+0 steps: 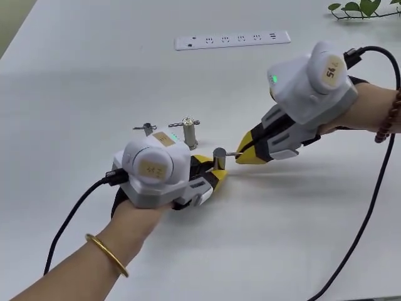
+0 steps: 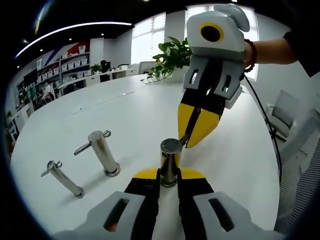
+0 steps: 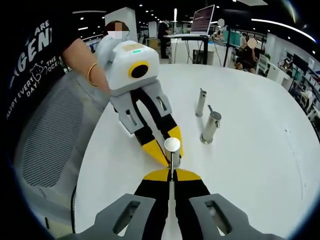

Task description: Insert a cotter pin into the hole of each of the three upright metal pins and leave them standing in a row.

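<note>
Nearest, the left tool (image 1: 215, 170) lies low on the white surface (image 1: 94, 81). Its jaws are clamped from both sides on the lower shaft of the held pin (image 2: 170, 160). This metal pin stands upright with its base on the surface, and its flat round head is clear above the jaws.

Just beyond, the right tool (image 1: 241, 155) comes in from the right, tilted down toward the held pin's head. Its jaws are closed together on a cotter pin (image 1: 230, 153), a thin wire piece. We see the free end reaching the side of the held pin just below the head. We cannot tell whether it sits in the hole or only touches the shaft.

Further back and to the left, two more pins stand apart from both tools. The wider pin (image 1: 190, 133) is upright, with a second cotter pin (image 1: 177, 124) through it near the top, sticking out on either side. The thin pin (image 1: 148, 129), just left of it, carries a third cotter pin (image 1: 139, 128) near its top.

Far back, a white power strip (image 1: 232, 40) lies flat on the surface. At the far right corner we note the leaves of a plant (image 1: 363, 7).
</note>
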`<state>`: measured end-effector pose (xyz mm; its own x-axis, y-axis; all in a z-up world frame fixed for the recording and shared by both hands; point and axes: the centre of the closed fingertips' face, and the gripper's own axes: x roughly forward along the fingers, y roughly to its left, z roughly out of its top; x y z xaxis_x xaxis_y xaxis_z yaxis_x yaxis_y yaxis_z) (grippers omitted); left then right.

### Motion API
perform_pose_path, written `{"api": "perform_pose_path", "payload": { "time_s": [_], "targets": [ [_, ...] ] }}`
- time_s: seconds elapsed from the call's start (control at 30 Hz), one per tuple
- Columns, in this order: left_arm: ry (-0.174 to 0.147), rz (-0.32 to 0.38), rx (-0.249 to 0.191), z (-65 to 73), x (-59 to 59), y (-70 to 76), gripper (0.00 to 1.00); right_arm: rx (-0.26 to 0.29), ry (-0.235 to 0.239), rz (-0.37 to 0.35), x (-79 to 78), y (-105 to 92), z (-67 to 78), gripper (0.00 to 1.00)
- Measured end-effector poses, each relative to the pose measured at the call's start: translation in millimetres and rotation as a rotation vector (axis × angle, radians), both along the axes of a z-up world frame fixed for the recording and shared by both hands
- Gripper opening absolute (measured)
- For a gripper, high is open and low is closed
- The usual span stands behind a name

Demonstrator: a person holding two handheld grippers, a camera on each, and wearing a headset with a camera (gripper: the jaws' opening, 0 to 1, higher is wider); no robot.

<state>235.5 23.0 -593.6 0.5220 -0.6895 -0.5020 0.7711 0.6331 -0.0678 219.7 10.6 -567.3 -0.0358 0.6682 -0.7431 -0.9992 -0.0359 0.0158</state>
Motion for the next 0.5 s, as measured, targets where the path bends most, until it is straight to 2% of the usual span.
{"api": "perform_pose_path", "payload": {
  "time_s": [0.5],
  "targets": [
    [0.000,0.008,-0.008,-0.1,-1.2,-0.2,0.10,0.006,0.000,0.002,-0.3,7.7,-1.2,0.00]
  ]
}}
